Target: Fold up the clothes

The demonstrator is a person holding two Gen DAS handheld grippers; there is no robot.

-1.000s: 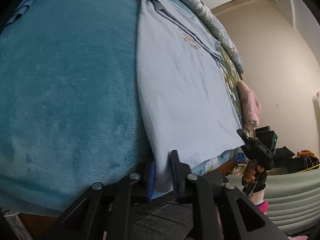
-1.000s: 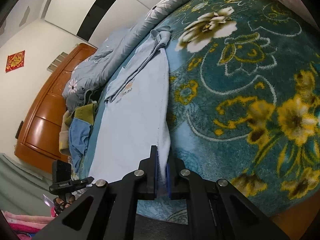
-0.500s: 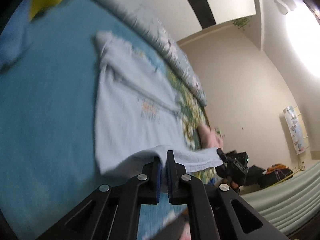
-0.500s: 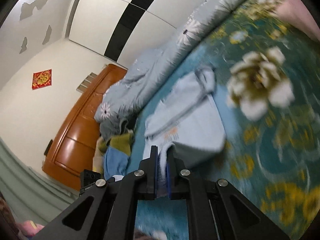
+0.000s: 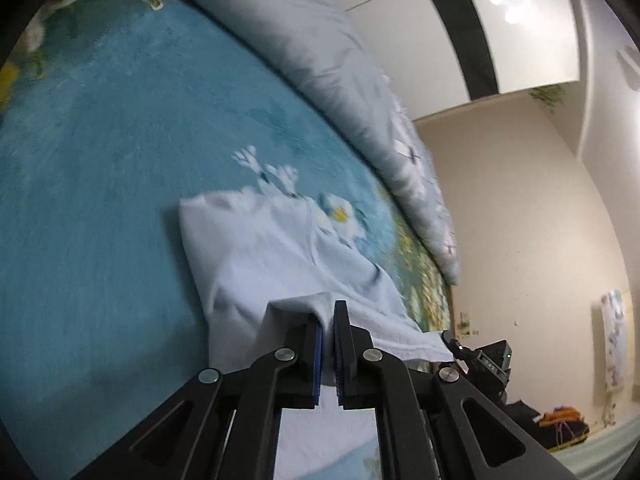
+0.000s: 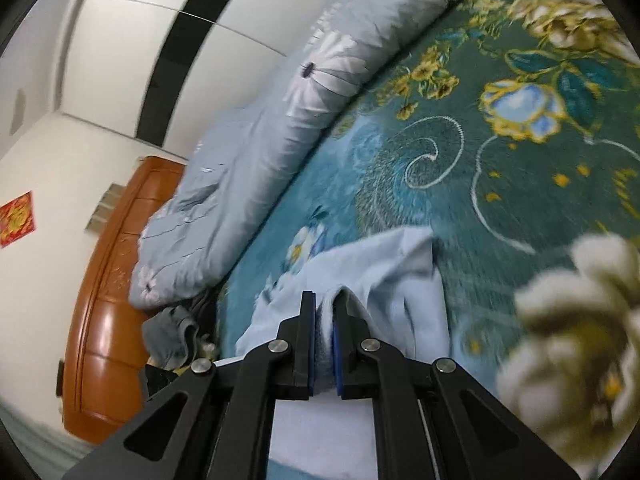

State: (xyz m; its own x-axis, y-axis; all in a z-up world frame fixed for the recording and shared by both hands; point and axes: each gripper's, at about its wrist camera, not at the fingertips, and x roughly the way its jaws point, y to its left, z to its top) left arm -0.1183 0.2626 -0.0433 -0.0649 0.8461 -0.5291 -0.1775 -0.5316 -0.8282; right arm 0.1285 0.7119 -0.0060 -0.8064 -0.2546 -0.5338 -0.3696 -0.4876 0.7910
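Left gripper (image 5: 328, 312): clenched on a bunched edge of the pale blue shirt (image 5: 280, 256), the cloth pinched between both blue pads. Right gripper (image 6: 325, 304): likewise clamped on a thick roll of the same shirt (image 6: 400, 276).

Position of garment: the shirt lies on the bed, over the teal floral blanket (image 5: 100, 160), with its far part flat and its near edge lifted over that part by both grippers. The rolled grey duvet (image 5: 320, 52) runs along the far side of the bed; a wooden headboard (image 6: 108, 280) stands at the left in the right wrist view. A loose heap of other clothes (image 6: 172, 336) sits near the headboard, only partly visible.

Stage, as judged: a fold across the shirt's length is in hand, with the held edge being carried toward the far end.

Risks noted:
- The right gripper holds a wad, not a flat hem. Set down so, it could leave a lump or a skewed corner.
- The held edge spans between the grippers; uneven travel between them would set the fold line askew.
- The plush blanket may drag the lower layer and wrinkle it.
- Both views are blurred, so whether the lower layer lies smooth appears doubtful and cannot be confirmed.
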